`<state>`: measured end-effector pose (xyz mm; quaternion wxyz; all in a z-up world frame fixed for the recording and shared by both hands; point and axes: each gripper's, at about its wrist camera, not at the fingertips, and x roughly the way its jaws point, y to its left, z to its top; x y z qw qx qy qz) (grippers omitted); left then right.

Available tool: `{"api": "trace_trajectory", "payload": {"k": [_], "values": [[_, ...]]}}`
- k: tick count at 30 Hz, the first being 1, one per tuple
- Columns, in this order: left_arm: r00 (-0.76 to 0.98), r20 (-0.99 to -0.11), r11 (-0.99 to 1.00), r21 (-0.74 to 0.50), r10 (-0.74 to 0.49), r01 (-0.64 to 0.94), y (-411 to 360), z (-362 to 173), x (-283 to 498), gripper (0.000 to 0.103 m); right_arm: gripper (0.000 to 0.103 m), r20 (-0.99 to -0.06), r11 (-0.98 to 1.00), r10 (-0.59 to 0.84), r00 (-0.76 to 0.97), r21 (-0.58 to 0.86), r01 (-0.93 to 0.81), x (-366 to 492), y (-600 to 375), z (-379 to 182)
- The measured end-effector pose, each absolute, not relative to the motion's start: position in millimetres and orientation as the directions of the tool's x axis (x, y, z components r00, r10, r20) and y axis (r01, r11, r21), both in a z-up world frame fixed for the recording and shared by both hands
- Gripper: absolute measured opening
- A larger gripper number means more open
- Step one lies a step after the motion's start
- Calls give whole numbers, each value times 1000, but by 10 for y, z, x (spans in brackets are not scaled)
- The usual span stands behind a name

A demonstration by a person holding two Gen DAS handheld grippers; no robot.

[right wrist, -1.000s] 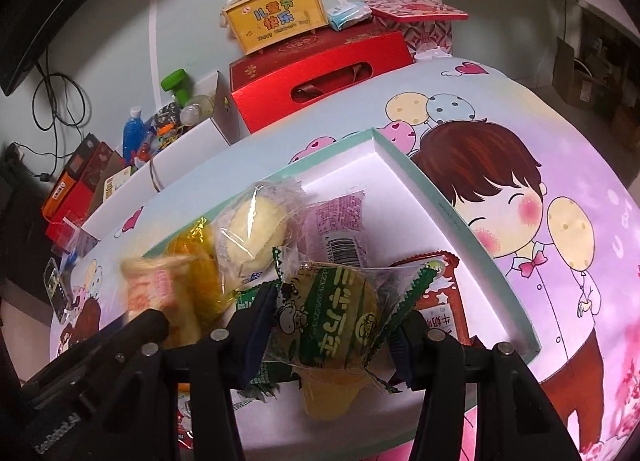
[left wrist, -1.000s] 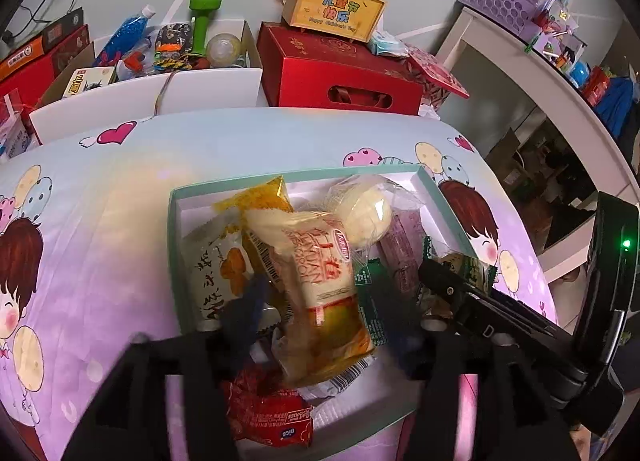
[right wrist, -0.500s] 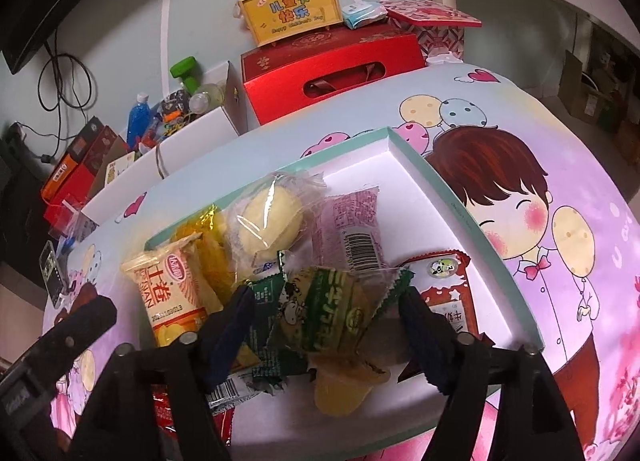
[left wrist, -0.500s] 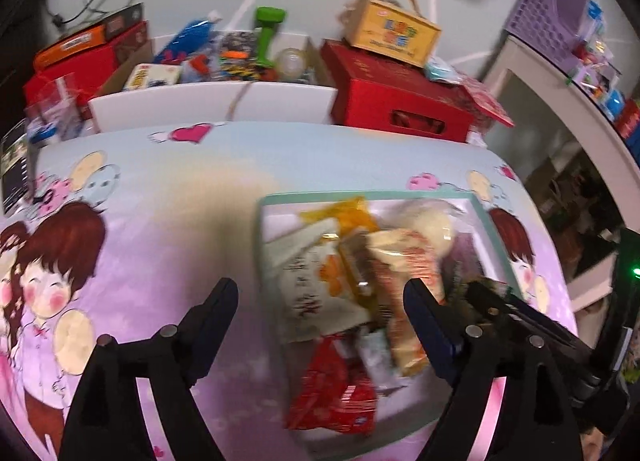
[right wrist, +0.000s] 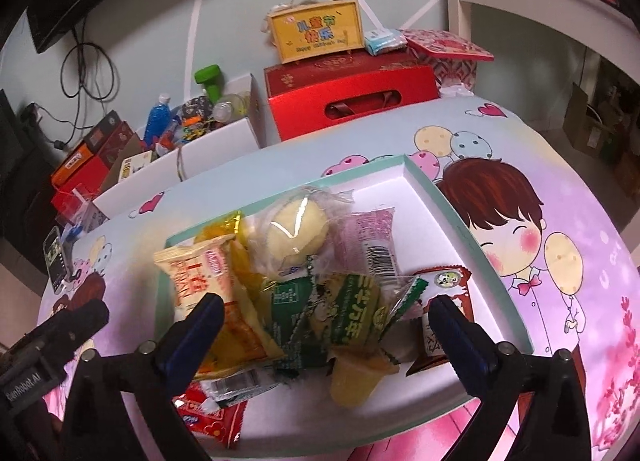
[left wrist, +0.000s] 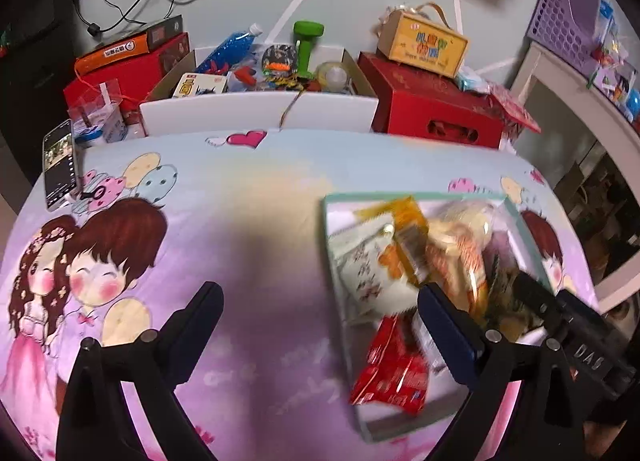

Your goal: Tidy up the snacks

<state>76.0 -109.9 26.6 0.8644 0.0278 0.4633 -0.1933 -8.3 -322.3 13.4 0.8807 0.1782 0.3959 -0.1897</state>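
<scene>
Both grippers hang over a counter (left wrist: 260, 189) covered in a cartoon-print cloth. The left gripper (left wrist: 320, 309), in the lower middle of its own view, has just been opening; its jaws stand wide apart with only bare cloth between them, and nothing is held. The right gripper (right wrist: 324, 325), low in its view, has likewise just been opening and grips nothing; a green snack packet (right wrist: 344, 317) lies loose between its fingers in the teal-rimmed tray (right wrist: 452, 213). The tray sits at the right of the left view and holds the snacks in a heap: a round yellow bun (right wrist: 294, 239), a pink packet (right wrist: 372, 241), an orange-and-white packet (right wrist: 200, 281) and a red packet (right wrist: 212, 417) at its lower edge.
</scene>
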Motion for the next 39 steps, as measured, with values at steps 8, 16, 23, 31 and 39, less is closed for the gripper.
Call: {"api": "trace_trajectory", "payload": {"k": [8,16,23,31,39], "values": [[524,-814,951,-108,-252,289,-761,248,532,98,103,-762,884,-195,618,136,447,-257,-2979,200],[479,-861,972,-68,-171,226,-480,17,269,98,103,-784,907,-184,593,96,409,-497,-2729,93],[467,-875,973,-15,-125,231,-433,-94,29,98,103,-799,924,-172,576,71,375,-666,-2537,-13],[486,-872,976,49,-61,211,-362,-119,-126,98,103,-808,932,-164,566,60,357,-771,-2423,-80],[483,-874,980,48,-54,195,-307,-102,-121,98,103,-812,938,-163,561,49,344,-771,-2369,-102]]}}
